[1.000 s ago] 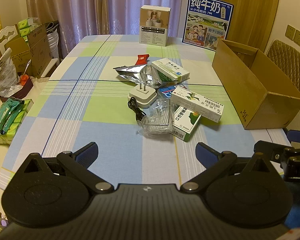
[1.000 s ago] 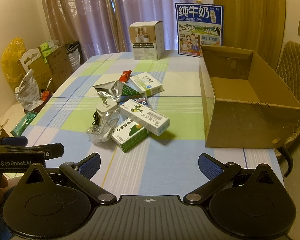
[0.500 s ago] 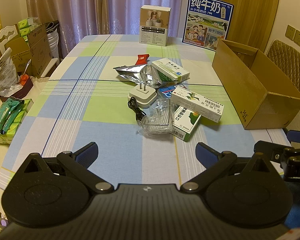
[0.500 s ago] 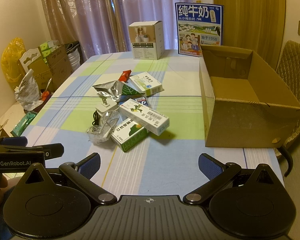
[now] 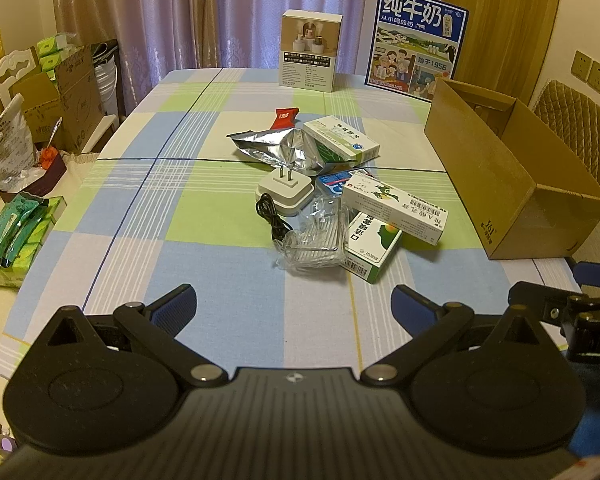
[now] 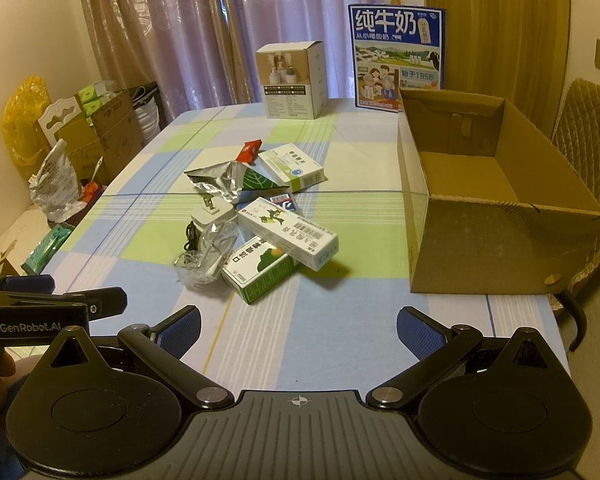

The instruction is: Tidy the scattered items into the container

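Observation:
A pile of items lies mid-table: a white medicine box (image 5: pixel 396 208) (image 6: pixel 288 233) over a green-and-white box (image 5: pixel 372 246) (image 6: pixel 260 268), a clear plastic wrapper (image 5: pixel 316 236), a white plug charger (image 5: pixel 286 192) with a black cable, a silver foil bag (image 5: pixel 278 148), another white-green box (image 5: pixel 340 140), a red packet (image 5: pixel 286 117). An open brown cardboard box (image 5: pixel 500 172) (image 6: pixel 480 200) stands to the right. My left gripper (image 5: pixel 294 304) and right gripper (image 6: pixel 298 328) are open and empty, held above the table's near edge.
A checked tablecloth (image 5: pixel 172 216) covers the table. A white product box (image 5: pixel 310 50) and a blue milk carton case (image 5: pixel 416 42) stand at the far end. A chair (image 6: pixel 588 128) is behind the cardboard box. Boxes and bags lie on the floor at the left (image 5: pixel 24 128).

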Motion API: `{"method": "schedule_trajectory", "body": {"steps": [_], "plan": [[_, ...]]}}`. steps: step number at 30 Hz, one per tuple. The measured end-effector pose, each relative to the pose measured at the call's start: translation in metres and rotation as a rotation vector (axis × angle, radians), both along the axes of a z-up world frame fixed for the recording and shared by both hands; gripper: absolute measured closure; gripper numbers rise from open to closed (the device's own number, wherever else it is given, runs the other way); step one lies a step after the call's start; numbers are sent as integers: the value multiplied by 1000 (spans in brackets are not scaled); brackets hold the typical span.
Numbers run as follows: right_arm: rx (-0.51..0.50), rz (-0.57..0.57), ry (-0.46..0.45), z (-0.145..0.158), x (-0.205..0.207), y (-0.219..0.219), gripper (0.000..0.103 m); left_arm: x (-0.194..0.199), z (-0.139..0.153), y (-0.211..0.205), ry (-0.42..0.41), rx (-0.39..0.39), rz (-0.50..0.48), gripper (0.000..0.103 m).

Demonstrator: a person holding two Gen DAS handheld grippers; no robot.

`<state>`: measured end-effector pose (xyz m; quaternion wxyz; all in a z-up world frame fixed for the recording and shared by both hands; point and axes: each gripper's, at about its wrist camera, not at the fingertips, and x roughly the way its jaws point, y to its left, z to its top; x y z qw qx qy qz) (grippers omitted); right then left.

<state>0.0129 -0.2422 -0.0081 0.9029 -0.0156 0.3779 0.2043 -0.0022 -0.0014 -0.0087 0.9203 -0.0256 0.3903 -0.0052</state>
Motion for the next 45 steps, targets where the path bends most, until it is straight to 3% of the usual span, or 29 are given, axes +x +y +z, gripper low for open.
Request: {"method": "schedule_trajectory", "body": {"steps": [8, 15, 21, 25, 32, 37, 40, 45], "plan": [[46, 19, 57, 4, 9, -5, 2, 5, 10, 6, 23, -10, -38, 1], [16, 129, -21, 22, 22, 5, 2, 33, 14, 26, 49, 21, -105, 1], [-78, 237, -30, 19, 54, 23, 2, 67, -3, 49, 111, 4, -164, 1], [-112, 298, -12, 11, 73, 32, 2, 88, -20, 57, 154, -79, -217, 1], [-193, 437, 0, -18, 101, 52, 2, 120, -48, 40, 190, -107, -306, 2], [-221, 530, 10, -34, 117, 59, 3, 142, -65, 32, 228, -148, -314, 9], [-260, 582, 14, -44, 125, 65, 12, 152, -70, 27, 232, -149, -327, 11], [-327, 613, 9, -58, 136, 72, 15, 163, -79, 22, 255, -136, -342, 31]]}}
